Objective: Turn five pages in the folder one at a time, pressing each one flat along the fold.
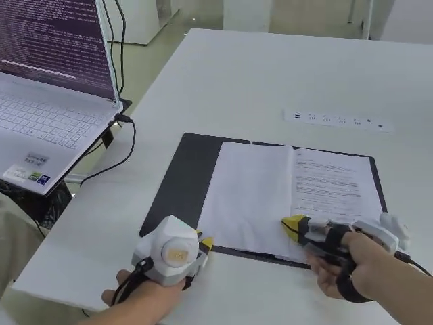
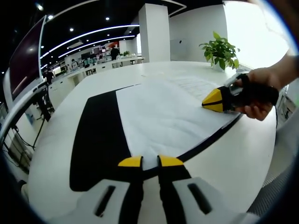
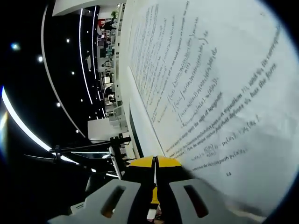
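By the folder's (image 1: 176,183) near edge, the shut, empty right gripper (image 1: 292,225) seems to press the fold (image 1: 291,183); the left gripper's (image 2: 150,161) jaws stand barely parted. Turned-page count unclear.

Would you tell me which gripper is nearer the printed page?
Right. The right gripper is at the printed page, on its near edge; the left gripper is by the blank page, at the folder rim.

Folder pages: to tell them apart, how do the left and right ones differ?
The left page is blank; the right page carries printed text. The right tongs rest at the right page's bottom by the fold; the left tongs sit off the left page's corner. Both are white, lying flat.
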Tool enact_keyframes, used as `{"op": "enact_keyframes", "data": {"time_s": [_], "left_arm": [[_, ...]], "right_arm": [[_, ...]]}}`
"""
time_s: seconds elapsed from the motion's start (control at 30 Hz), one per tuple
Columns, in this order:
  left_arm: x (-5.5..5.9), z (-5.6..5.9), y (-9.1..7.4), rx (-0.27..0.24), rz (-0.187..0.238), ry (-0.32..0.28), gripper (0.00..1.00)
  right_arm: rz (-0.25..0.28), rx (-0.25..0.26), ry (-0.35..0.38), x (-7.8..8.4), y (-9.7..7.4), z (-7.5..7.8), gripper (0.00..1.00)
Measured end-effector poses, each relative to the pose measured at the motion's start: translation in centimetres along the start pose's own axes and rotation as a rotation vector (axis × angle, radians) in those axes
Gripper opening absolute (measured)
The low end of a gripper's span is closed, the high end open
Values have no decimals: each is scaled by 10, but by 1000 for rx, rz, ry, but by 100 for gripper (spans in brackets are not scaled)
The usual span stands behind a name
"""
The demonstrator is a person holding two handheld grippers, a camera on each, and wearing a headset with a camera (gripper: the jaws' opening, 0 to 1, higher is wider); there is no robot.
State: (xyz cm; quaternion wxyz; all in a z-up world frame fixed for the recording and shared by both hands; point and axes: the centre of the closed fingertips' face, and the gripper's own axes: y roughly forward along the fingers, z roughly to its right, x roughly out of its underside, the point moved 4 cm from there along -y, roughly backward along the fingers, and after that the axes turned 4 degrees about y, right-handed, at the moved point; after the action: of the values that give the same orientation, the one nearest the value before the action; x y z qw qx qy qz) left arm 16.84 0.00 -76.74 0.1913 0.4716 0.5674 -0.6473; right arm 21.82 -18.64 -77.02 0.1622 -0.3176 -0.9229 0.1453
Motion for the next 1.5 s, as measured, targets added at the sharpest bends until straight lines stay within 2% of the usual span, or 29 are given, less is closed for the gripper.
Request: {"op": "enact_keyframes", "data": {"time_s": [0.2,0.33,0.43,0.53,0.63,0.67,0.77,0.8,0.87,0.93,1.03,1.17,1.23,1.27,1.3,1.37,1.47,1.5], "left_arm": [[0,0,-1,1,-3,0,10],[0,0,-1,1,-5,3,10],[0,0,-1,0,-8,-1,10],[-1,0,-1,1,-11,-10,10],[-1,-1,-1,-2,-17,-29,10],[-2,-1,-1,-3,-25,-57,10],[-5,-1,-2,33,-63,-103,13],[-4,-1,-5,31,-106,-130,14],[-8,-4,-9,36,-119,-151,14],[-14,-5,-14,45,-100,-173,15],[-28,-7,-29,57,-73,-208,16],[-44,-7,-47,57,-20,-225,21],[-52,-7,-55,51,8,-204,25],[-54,-7,-58,49,8,-202,27],[-56,-7,-61,48,11,-203,29],[-63,-7,-69,36,25,-198,35],[-67,-5,-77,23,34,-192,45],[-68,-4,-81,16,38,-182,47]], "right_arm": [[-13,4,0,19,-17,15,0],[-14,3,35,26,-25,23,0],[-50,5,71,39,-32,30,0],[-66,41,55,48,-39,41,0],[-58,6,70,58,-49,36,0],[-49,-11,57,61,-54,31,0],[1,-20,17,61,-67,20,0],[16,-21,11,61,-71,15,0],[94,-44,-31,51,-83,3,0],[177,-58,-94,42,-98,-10,0],[255,8,-210,29,-125,-17,0],[355,17,-290,17,-155,-29,0],[411,38,-366,12,-171,-34,6],[434,62,-431,8,-180,-36,9],[440,70,-443,8,-182,-36,13],[467,97,-517,6,-194,-40,20],[480,119,-615,14,-206,-47,28],[494,142,-670,15,-211,-48,33]]}}
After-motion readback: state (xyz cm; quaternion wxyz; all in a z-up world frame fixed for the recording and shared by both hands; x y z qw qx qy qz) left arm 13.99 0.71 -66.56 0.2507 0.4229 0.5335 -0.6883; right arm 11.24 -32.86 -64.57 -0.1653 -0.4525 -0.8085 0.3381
